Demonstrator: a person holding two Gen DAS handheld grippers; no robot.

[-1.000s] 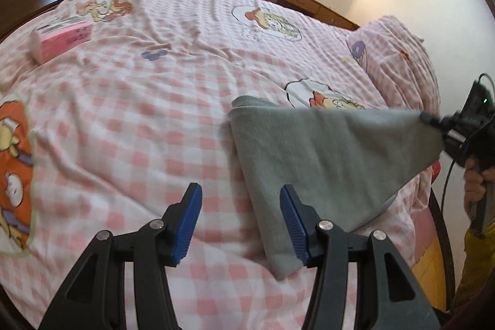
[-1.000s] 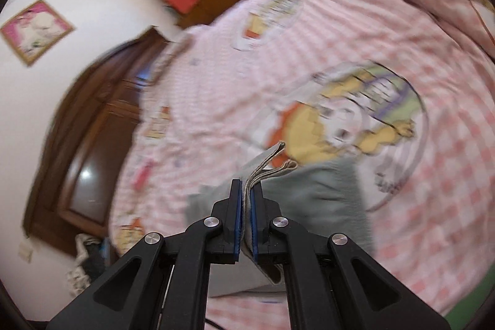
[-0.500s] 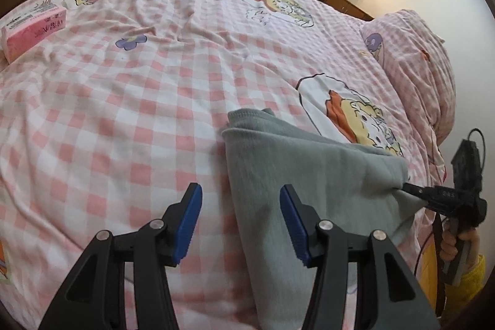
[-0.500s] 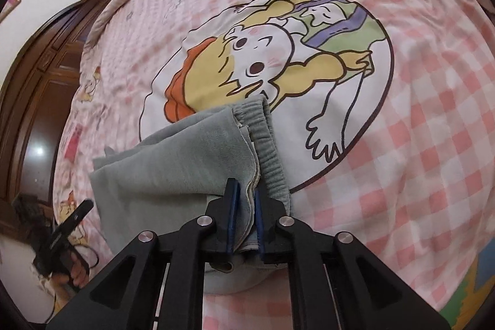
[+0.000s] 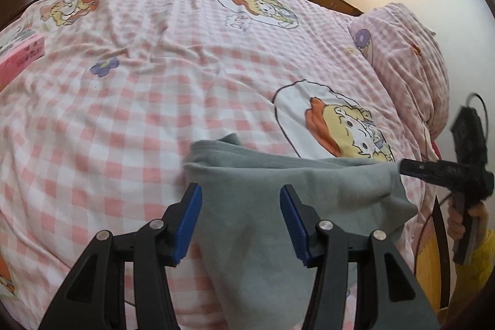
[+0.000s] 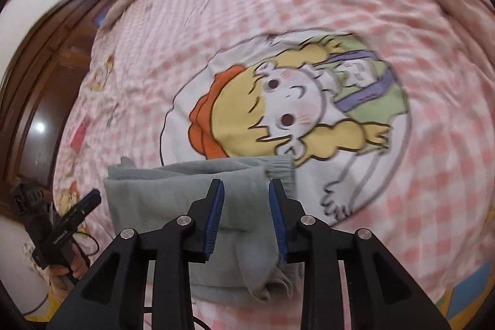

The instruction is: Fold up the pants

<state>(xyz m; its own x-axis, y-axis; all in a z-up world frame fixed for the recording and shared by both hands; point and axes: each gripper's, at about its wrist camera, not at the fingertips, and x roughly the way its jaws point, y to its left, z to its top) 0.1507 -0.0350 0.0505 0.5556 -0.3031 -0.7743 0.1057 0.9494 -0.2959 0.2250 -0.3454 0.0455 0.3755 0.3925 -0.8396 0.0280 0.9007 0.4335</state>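
The bed [image 5: 130, 101] carries the folded pants [image 5: 278, 206] near its edge, with the left gripper [image 5: 240, 224] and right gripper [image 6: 246, 217] both spread above the cloth, apparently released so the fold lies flat.

Open checked bedspread [image 5: 130, 119] beyond pants [image 5: 278, 206]; pillow [image 5: 411, 57] at right.

grey pants [image 5: 278, 200] on a pink-and-white checked bedsheet [image 5: 130, 113], blue-padded black fingers [image 5: 191, 215]
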